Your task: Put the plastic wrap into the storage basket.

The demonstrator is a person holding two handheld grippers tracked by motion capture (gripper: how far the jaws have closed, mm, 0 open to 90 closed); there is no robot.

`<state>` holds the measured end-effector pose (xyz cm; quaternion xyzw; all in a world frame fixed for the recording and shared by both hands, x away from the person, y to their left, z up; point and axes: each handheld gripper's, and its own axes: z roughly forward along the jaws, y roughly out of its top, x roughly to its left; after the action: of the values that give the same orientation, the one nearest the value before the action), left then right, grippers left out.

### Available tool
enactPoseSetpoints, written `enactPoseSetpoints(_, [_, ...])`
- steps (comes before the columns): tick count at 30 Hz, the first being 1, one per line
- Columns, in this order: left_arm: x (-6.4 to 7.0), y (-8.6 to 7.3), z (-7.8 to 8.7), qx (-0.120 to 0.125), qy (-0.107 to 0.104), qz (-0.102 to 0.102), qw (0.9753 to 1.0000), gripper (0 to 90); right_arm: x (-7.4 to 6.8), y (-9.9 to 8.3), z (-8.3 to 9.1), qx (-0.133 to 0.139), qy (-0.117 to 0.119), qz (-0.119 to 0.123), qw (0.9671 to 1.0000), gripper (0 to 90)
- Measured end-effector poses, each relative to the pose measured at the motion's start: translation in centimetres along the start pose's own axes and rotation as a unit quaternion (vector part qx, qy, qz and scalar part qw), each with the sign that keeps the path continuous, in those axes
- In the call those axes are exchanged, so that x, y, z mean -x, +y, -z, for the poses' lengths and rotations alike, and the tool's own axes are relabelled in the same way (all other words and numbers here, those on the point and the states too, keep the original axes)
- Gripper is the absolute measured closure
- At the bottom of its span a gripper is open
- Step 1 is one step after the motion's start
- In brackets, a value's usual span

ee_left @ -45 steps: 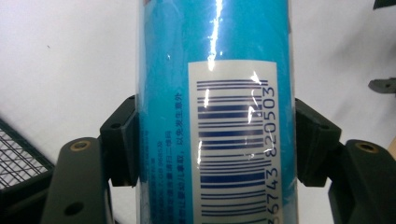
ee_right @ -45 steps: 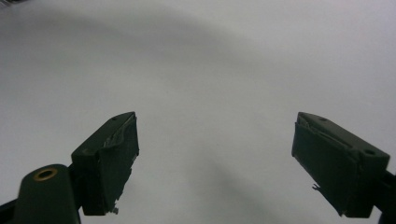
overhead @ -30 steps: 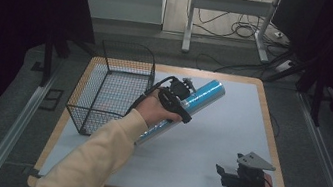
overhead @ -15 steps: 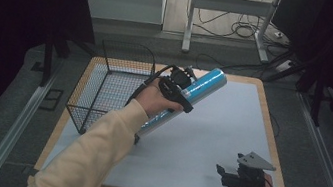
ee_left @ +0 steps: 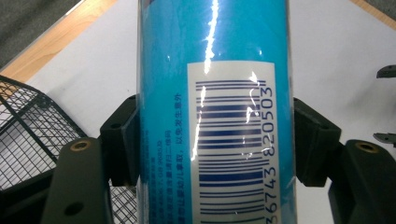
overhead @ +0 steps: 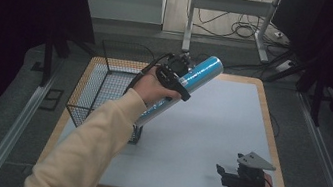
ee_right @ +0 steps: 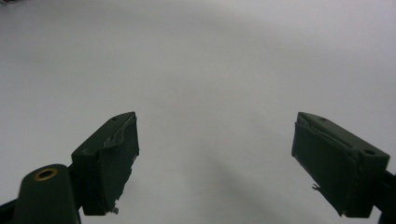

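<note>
A long blue can [overhead: 192,80] with a white barcode label [ee_left: 231,140] is held tilted in the air, its top end pointing up and to the far right. My left gripper [overhead: 174,72] is shut on its middle, just right of the wire basket [overhead: 104,89]. In the left gripper view the can [ee_left: 215,70] sits between both black jaws. My right gripper [overhead: 227,176] rests low over the mat near the front right corner, open with nothing between its jaws [ee_right: 215,158].
The black wire basket stands on the left part of the white mat [overhead: 220,127], which covers a wood-edged table [overhead: 271,125]. A metal desk frame [overhead: 229,4] and cables lie on the floor beyond the far edge.
The left gripper has lifted the can higher and carried it a little toward the far side, with the can's top rising. The right gripper has stayed put.
</note>
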<state>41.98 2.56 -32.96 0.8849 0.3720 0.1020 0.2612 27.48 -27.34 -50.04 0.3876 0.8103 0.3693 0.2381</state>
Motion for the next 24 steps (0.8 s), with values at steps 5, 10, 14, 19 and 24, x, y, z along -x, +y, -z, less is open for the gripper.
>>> enactPoseSetpoints(5, [-0.7,0.2,0.4,0.001,0.006,0.004,1.0000,31.6,0.0,0.0,0.0,-0.001,0.001,0.000,1.0000,15.1])
enactPoseSetpoints(10, [-1.3,0.2,0.6,0.000,0.012,0.008,0.9999,31.6,0.0,0.0,0.0,0.000,-0.001,-0.002,1.0000,15.1])
enactPoseSetpoints(14, [-1.7,0.3,0.9,0.004,0.018,0.014,0.9997,31.6,0.0,0.0,0.0,0.001,0.000,-0.002,1.0000,15.1])
enactPoseSetpoints(19, [-2.9,0.5,1.5,0.007,0.028,0.020,0.9994,31.6,0.1,0.0,0.0,0.001,0.001,-0.003,1.0000,15.2])
enactPoseSetpoints(24, [-3.9,0.6,1.7,0.010,0.039,0.028,0.9988,31.6,0.1,0.1,0.1,0.004,-0.002,-0.004,1.0000,15.2])
